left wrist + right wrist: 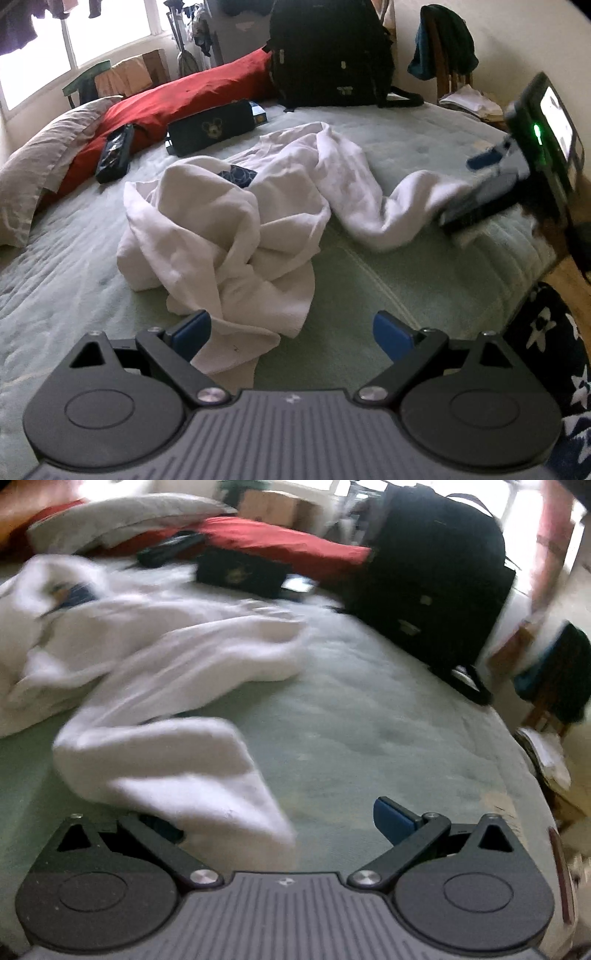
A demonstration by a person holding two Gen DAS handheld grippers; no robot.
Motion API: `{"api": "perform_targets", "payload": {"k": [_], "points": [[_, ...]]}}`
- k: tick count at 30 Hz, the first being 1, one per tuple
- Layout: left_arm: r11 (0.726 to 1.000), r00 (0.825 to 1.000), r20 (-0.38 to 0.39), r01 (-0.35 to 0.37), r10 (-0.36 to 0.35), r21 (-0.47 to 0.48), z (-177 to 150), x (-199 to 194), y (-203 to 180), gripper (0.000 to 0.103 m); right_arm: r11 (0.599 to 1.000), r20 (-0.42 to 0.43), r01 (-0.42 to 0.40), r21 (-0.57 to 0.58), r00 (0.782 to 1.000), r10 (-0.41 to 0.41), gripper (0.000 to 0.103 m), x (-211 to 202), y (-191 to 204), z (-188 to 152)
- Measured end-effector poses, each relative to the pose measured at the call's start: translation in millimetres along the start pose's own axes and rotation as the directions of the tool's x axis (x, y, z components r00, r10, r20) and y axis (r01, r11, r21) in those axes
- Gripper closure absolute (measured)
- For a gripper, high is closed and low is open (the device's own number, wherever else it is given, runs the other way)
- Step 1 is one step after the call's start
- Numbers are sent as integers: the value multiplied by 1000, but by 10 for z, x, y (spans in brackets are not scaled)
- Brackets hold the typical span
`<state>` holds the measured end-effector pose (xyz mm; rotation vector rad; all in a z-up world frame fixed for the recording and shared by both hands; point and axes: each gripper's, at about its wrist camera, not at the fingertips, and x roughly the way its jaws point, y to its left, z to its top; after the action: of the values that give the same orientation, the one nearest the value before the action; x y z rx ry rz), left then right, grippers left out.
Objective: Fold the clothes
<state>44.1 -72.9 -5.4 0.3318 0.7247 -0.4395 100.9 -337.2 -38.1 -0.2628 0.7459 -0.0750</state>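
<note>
A white garment (pixel 236 221) is seen lying crumpled on the green bed (pixel 388 280), its shape too bunched for sleeves or collar to be told with certainty; a dark blue patch (pixel 236 175) shows among its folds, but nothing can be read on it. The left claw (pixel 291 332) is held with its blue pads (pixel 391 336) wide apart above the near hem, nothing gripped, the cloth's edge lying by its left pad. The right claw (pixel 277 819) is also spread; in the right wrist view its left finger is hidden under a trailing end of the garment (pixel 177 760), and only the right pad (pixel 393 821) is seen. In the left wrist view that claw (pixel 476 188) is blurred at the garment's far right end, and whether cloth lies between its fingers cannot be told. The right wrist view is smeared throughout. Behind the garment a dark pouch (pixel 212 127) bearing a mouse-head emblem is seen, with a red pillow (pixel 177 107), a grey pillow (pixel 44 162) and a black backpack (pixel 328 55), whose small labels cannot be read. A chair (pixel 443 48) draped with dark cloth is cut off by the bed's edge.
</note>
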Motion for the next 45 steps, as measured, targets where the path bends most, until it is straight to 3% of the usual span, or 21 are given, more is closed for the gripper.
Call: {"api": "perform_targets", "payload": {"k": [5,12,17,20,24,28,32,36,39,42,45], "points": [[1000,1000,-10,5,-5,-6,2,66,-29,8,995,-12,77,67,997,-76,0,123,-485,25],[1000,1000,-11,18,-18,10,29,100,-106,8,993,-19,-49,105,999,51,0,146,-641,-30],[1000,1000,-10,13,-13,12,44,93,-124,8,992,-27,-67,104,997,70,0,-163,-527,-81],[1000,1000,-8,11,-11,13,47,103,-140,8,982,8,-161,95,987,161,0,-366,-400,-86],[1000,1000,-14,10,-10,1,21,126,-145,8,965,45,-260,-12,964,260,0,-446,-11,-26],[1000,1000,-27,1,-1,-9,-18,144,-127,8,960,36,-265,-96,962,269,0,-278,386,46],[1000,1000,-21,8,-9,-13,-25,113,-108,9,976,8,-169,-135,985,172,0,-60,552,47],[1000,1000,-6,12,-12,-6,4,85,-115,8,994,34,-11,-113,999,15,0,-24,414,49],[1000,1000,11,30,-30,-10,30,90,-124,8,999,22,1,-48,1000,0,0,-2,291,89],[999,999,12,40,-40,-13,36,122,-145,8,998,11,-25,-54,1000,25,0,70,323,91],[999,999,8,38,-38,-14,25,124,-153,8,996,31,77,-52,997,-76,0,138,264,78]]}}
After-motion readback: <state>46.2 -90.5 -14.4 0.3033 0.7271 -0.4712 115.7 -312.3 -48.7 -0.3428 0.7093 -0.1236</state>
